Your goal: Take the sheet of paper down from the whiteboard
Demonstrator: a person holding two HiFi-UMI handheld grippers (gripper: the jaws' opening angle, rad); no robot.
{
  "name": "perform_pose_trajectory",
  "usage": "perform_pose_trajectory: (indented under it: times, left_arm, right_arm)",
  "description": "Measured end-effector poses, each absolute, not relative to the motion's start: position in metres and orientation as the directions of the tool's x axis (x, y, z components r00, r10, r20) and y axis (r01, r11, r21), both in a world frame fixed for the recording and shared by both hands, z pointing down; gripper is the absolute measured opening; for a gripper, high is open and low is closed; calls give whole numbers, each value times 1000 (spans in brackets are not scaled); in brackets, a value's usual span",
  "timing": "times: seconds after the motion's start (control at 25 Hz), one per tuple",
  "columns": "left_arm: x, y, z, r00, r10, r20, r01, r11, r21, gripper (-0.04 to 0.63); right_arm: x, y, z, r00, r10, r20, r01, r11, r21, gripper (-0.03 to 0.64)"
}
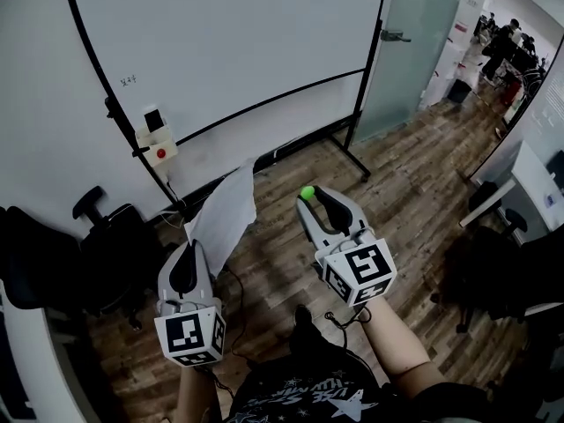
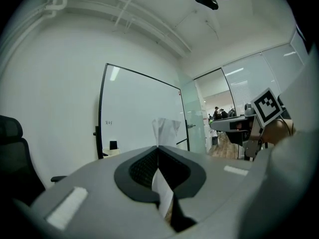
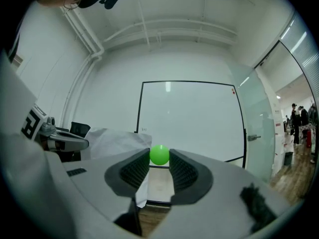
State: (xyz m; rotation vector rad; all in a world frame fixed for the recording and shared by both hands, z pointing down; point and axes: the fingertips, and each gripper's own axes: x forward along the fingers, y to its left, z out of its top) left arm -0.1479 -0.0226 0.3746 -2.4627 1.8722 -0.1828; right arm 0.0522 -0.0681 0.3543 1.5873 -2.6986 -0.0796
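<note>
The whiteboard [image 1: 229, 42] fills 12 o'clock of the head view, bare of any sheet. The paper [image 1: 225, 214] is already off it, standing up crumpled at 7 o'clock, well clear of the board's face. My left gripper [image 1: 189, 249] has its jaws pressed together on the paper's lower edge. The left gripper view shows the sheet running right through the closed pads. My right gripper [image 1: 310, 199], at 5 o'clock, pinches a green ball [image 1: 307, 193] at the very tips of its jaws. I take it for the magnet that pinned the sheet.

The paper is the safer of the two, though I hold it by one edge only. A quick swing could tear that edge or let the limp sheet slide out. The ball worries me more. It is round and smooth and caught only at the jaw tips, so a small slackening or a bump could squirt it out. It would then roll off across the wood floor [image 1: 414, 174].

By count there are one whiteboard, one sheet of paper and two grippers, both closed on something. There is one green ball, and one red button [image 1: 160, 153] sits on a small box at the board's 9 o'clock edge.
</note>
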Motion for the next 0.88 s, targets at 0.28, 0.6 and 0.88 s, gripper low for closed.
perform_pose_trajectory:
  times: [0.28, 0.6, 0.88]
  left_arm:
    - [-170, 37, 379, 258, -963, 73, -961, -264, -81, 9]
    - [-190, 87, 377, 261, -963, 72, -961, -266, -76, 9]
    - [-199, 118, 391, 256, -962, 90, -963, -262, -58, 9]
  right_arm:
    - [35, -11, 360, -484, -875, 7, -873, 484, 66, 132]
    - [5, 37, 364, -505, -863, 31, -860, 505, 74, 132]
    - [-8, 73, 371, -524, -850, 56, -844, 527, 99, 132]
